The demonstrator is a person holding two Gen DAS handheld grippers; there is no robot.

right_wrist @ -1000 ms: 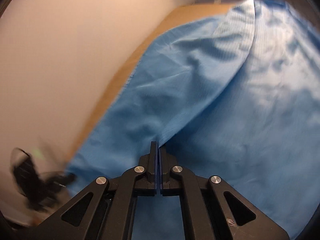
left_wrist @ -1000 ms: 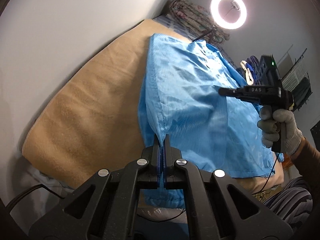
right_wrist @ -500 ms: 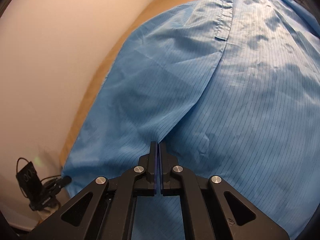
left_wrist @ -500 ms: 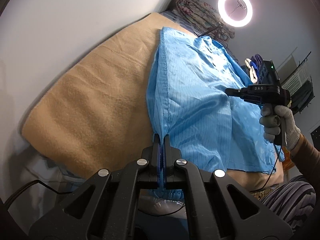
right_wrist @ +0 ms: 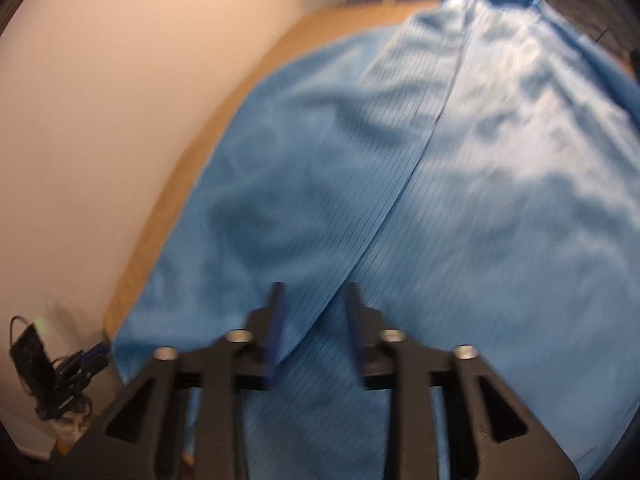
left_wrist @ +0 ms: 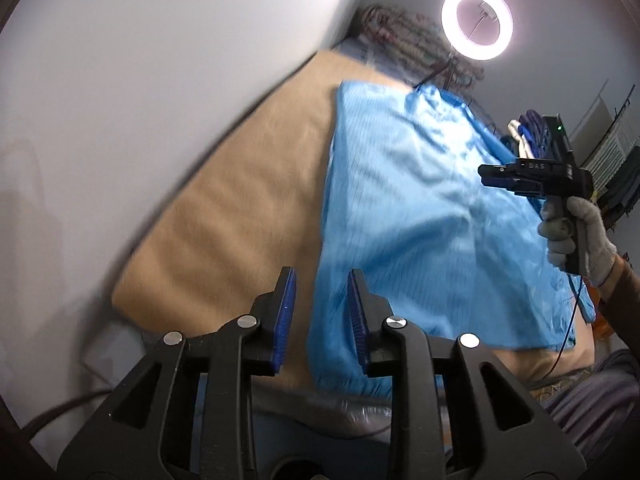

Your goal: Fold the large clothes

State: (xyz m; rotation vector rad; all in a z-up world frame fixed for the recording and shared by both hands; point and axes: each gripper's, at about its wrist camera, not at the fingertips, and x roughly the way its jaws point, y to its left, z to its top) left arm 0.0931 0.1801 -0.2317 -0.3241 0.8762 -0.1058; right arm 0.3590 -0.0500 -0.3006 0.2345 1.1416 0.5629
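A large light-blue pinstriped garment [left_wrist: 420,216] lies spread on a tan blanket [left_wrist: 240,216]; it also fills the right wrist view [right_wrist: 440,200], with a folded edge running down its middle. My left gripper [left_wrist: 320,280] is open and empty, just above the garment's near left edge. My right gripper [right_wrist: 314,292] is open over the fold edge and holds nothing; it also shows in the left wrist view [left_wrist: 490,172], held by a gloved hand over the garment's right side.
A white wall [left_wrist: 140,80] runs along the blanket's left side. A ring light [left_wrist: 477,21] glows at the far end above a pile of patterned bedding [left_wrist: 400,36]. A rack with clothes [left_wrist: 616,176] stands at the right. A black device with cables [right_wrist: 44,372] sits at the blanket's near left corner.
Both grippers were shut on the blue garment and have opened and let it go. The cloth has dropped flat onto the blanket.
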